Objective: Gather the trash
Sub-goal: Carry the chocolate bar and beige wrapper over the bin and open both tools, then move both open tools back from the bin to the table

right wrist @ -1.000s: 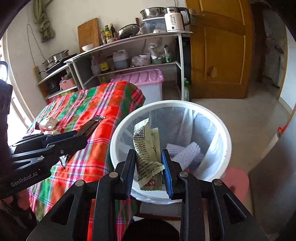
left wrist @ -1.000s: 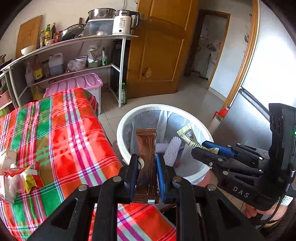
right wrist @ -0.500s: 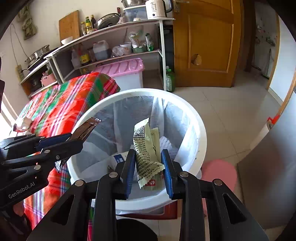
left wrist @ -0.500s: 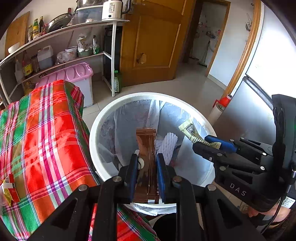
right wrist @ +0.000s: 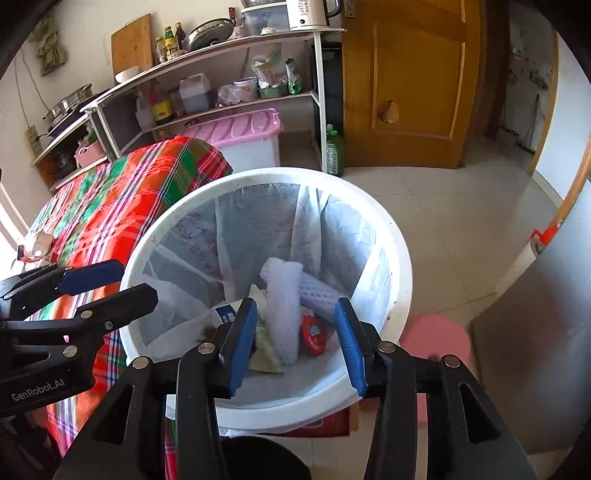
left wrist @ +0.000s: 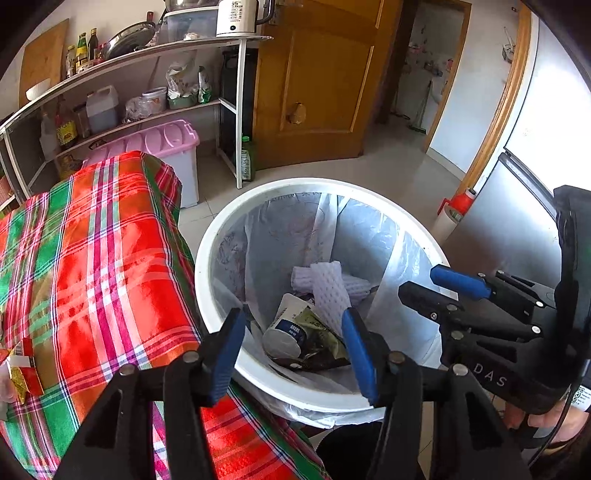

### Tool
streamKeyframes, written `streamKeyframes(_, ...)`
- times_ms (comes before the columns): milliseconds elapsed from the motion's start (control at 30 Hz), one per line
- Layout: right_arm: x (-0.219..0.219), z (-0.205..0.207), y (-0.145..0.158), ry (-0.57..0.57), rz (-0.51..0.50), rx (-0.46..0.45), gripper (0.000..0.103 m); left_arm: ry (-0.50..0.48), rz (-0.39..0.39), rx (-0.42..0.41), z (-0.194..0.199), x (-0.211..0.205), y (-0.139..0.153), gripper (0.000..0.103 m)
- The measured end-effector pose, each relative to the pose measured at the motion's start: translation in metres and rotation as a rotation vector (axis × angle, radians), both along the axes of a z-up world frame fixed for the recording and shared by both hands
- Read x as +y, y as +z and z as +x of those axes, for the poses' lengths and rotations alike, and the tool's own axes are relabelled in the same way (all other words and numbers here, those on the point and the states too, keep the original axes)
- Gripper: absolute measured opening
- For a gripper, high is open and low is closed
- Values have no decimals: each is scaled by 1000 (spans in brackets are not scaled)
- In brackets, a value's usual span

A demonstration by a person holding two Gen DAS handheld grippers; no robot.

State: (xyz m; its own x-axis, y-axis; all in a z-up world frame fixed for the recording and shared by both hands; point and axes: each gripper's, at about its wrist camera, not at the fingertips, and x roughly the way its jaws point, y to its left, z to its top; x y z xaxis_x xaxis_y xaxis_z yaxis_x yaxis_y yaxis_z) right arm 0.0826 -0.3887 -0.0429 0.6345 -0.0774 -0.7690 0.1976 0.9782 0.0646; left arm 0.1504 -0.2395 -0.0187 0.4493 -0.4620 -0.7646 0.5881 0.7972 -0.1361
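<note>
Jaws just opened — left gripper, right gripper both empty.

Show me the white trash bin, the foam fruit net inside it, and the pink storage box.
white trash bin (left wrist: 207, 258), left wrist view, left rim
foam fruit net (right wrist: 282, 314), right wrist view, middle
pink storage box (right wrist: 240, 127), right wrist view, lid

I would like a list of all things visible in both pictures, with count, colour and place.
trash bin: one, white, plastic-lined, beside the table
foam nets: two, white, in the bin
cup: one, white, in the bin
tablecloth: one, red-green plaid, on the table
wrappers: a few, red-yellow, on the tablecloth
storage box: one, pink lid, under the shelf
kettle: one, white, top shelf
door: one, brown
left gripper: open over the bin
right gripper: open over the bin
</note>
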Motion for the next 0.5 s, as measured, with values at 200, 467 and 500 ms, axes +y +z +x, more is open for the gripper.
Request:
streamKeyframes(200,7,-6,8,-1,6,-21,45,4,-10,-15,-7,10,7,57)
streamKeyframes(467,25,-14,20,12,2,-48,45,38,-47,-35,-13,40,20,57)
streamKeyframes(500,29,-15,21,16,3,-52,45,43,-50,-34,-14,44,21,57)
